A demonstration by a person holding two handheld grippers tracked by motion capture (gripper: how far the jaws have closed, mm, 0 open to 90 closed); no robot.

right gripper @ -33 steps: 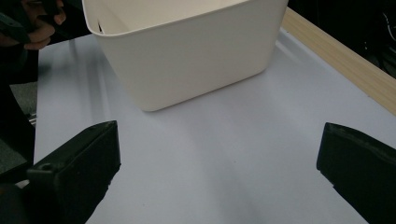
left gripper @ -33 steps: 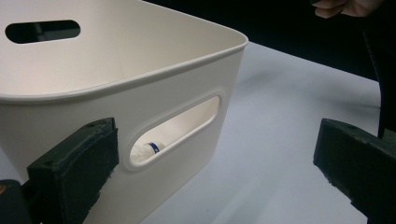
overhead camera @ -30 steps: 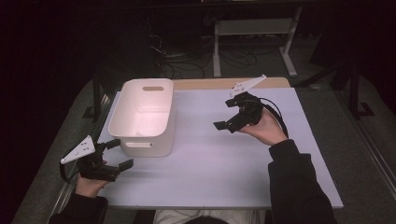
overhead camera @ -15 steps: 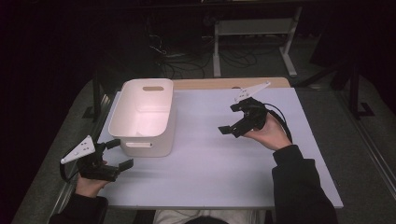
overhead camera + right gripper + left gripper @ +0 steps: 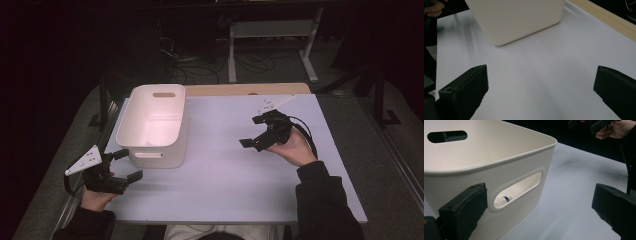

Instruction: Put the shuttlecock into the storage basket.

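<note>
A white plastic bin [image 5: 152, 122] with handle slots stands on the left half of the white table [image 5: 225, 175]. My left gripper [image 5: 127, 165] rests open at the table's front left corner, just in front of the bin's near wall [image 5: 499, 177]. Through the bin's handle slot I glimpse a small white object with a blue band [image 5: 506, 199] inside. My right gripper [image 5: 253, 131] is held open above the right half of the table, pointing left toward the bin [image 5: 516, 17], with nothing between its jaws.
A wooden strip [image 5: 245, 89] runs along the table's far edge. Beyond it, on the dark floor, stand a metal frame [image 5: 272, 37] and loose cables [image 5: 190, 65]. A dark stand [image 5: 102, 100] sits beside the bin's left side.
My right gripper has drawn back toward the person and dropped lower over the table. The left gripper and the bin have stayed put.
</note>
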